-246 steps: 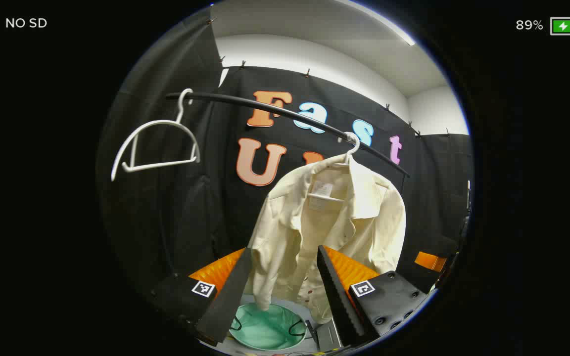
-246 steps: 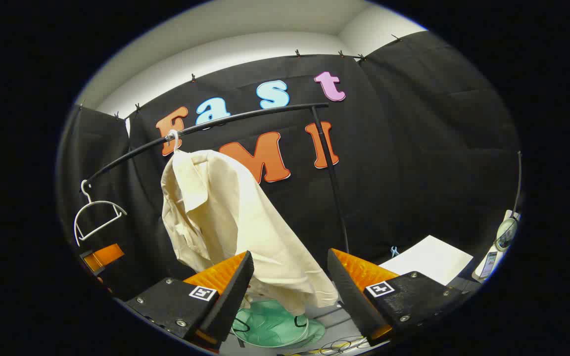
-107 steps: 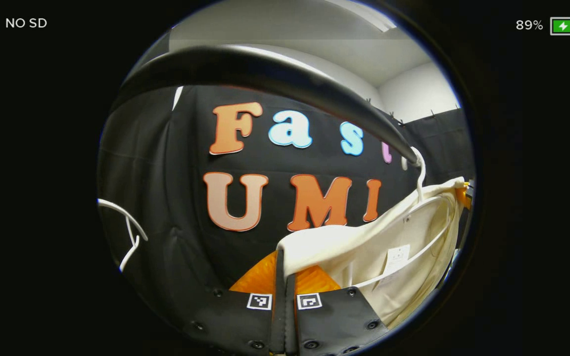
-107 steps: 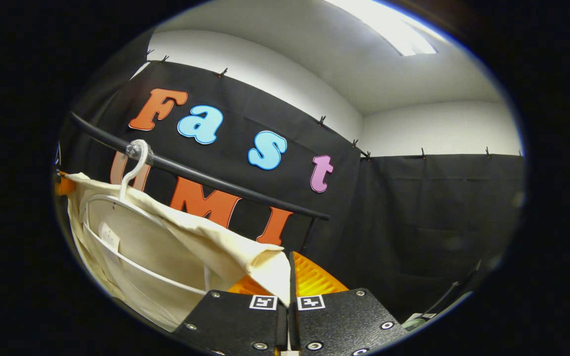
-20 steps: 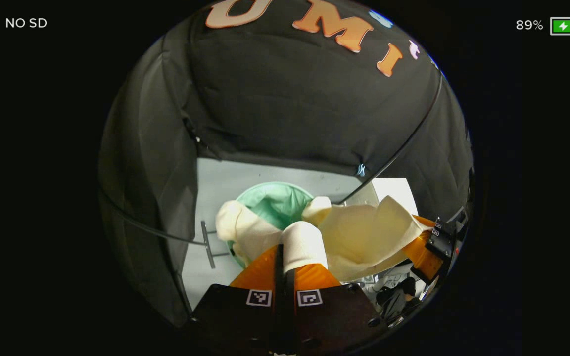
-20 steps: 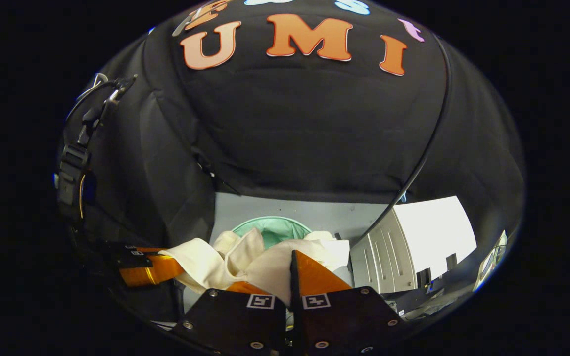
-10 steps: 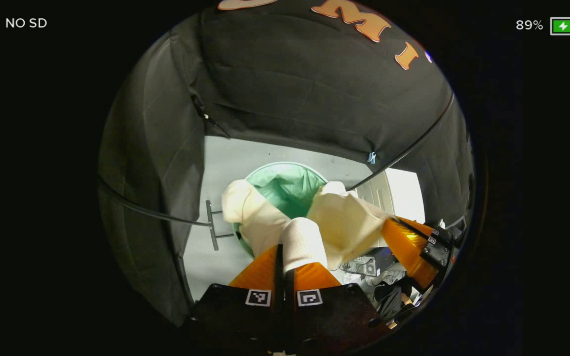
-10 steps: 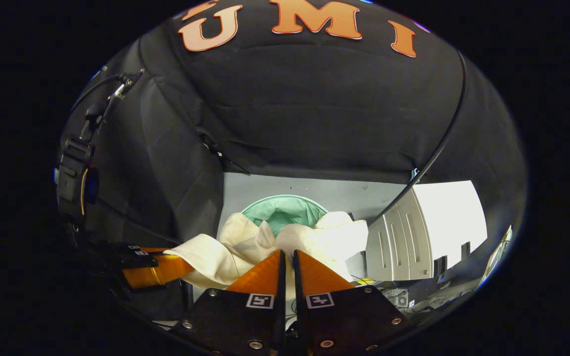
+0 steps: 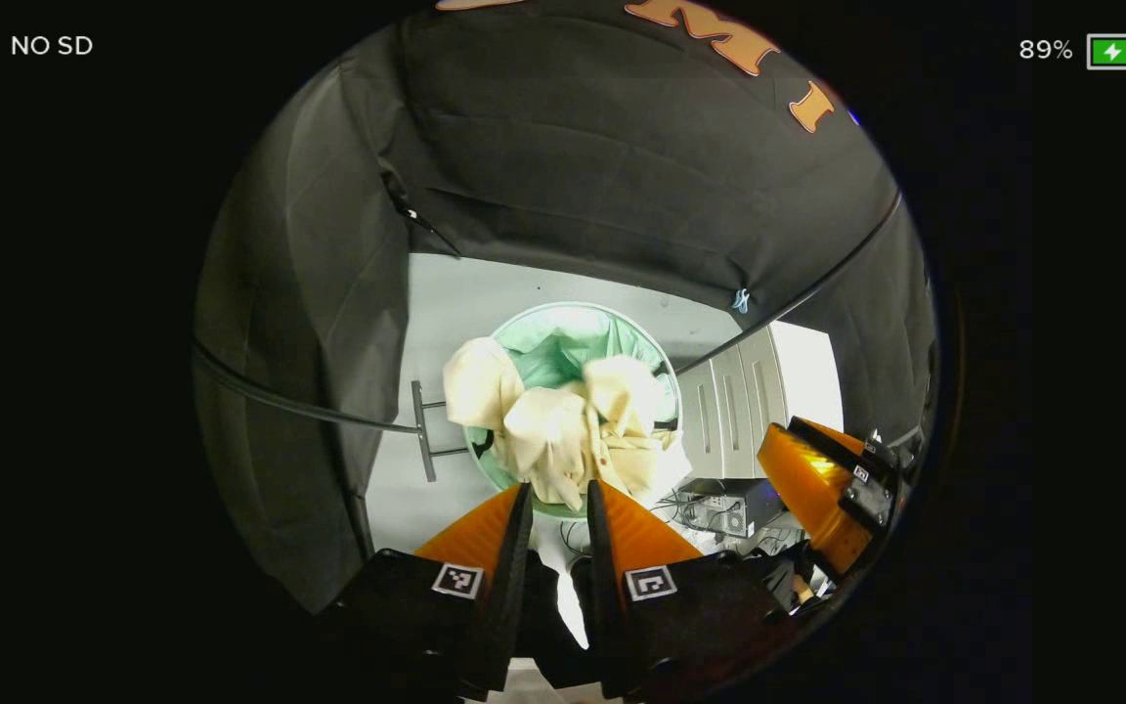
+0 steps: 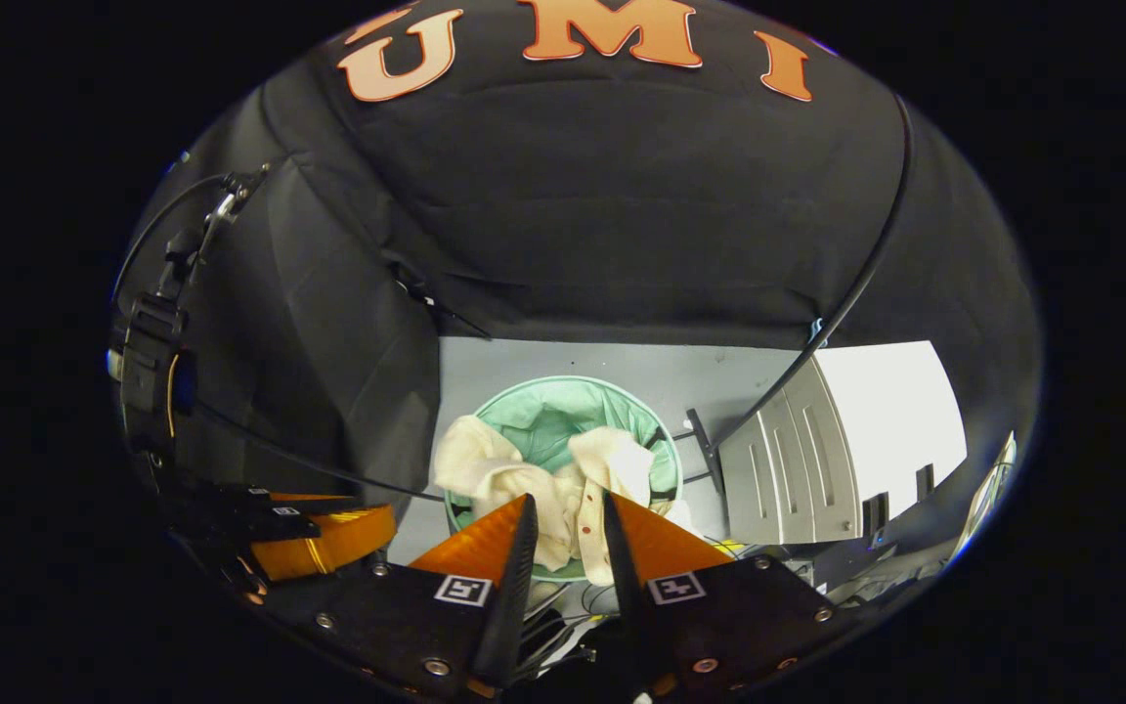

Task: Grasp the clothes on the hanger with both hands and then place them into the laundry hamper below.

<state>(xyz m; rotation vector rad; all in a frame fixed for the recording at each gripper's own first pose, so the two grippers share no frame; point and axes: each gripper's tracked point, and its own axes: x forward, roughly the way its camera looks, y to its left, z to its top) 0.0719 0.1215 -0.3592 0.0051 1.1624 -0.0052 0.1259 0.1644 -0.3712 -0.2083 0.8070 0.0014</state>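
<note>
The cream shirt (image 9: 563, 430) lies crumpled in the round green laundry hamper (image 9: 563, 328) on the floor, with a sleeve draped over the rim; the right gripper view has the shirt (image 10: 543, 479) in the hamper (image 10: 563, 401) too. My left gripper (image 9: 557, 508) hovers above the hamper's near rim, open by a narrow gap, holding nothing. My right gripper (image 10: 565, 523) is likewise open above the hamper with nothing between its fingers. The right gripper (image 9: 817, 479) also appears at the right of the left gripper view, and the left gripper (image 10: 319, 538) at the left of the right gripper view.
A thin black rack leg with a foot bar (image 9: 421, 430) stands left of the hamper. A white cabinet (image 10: 817, 450) sits to the hamper's right, with cables and a dark box (image 9: 729, 499) on the floor nearby. The grey floor (image 9: 485, 303) runs to the black cloth wall.
Both grippers were shut on the shirt; now both have opened and the shirt has dropped into the hamper. The view has tilted a little further down.
</note>
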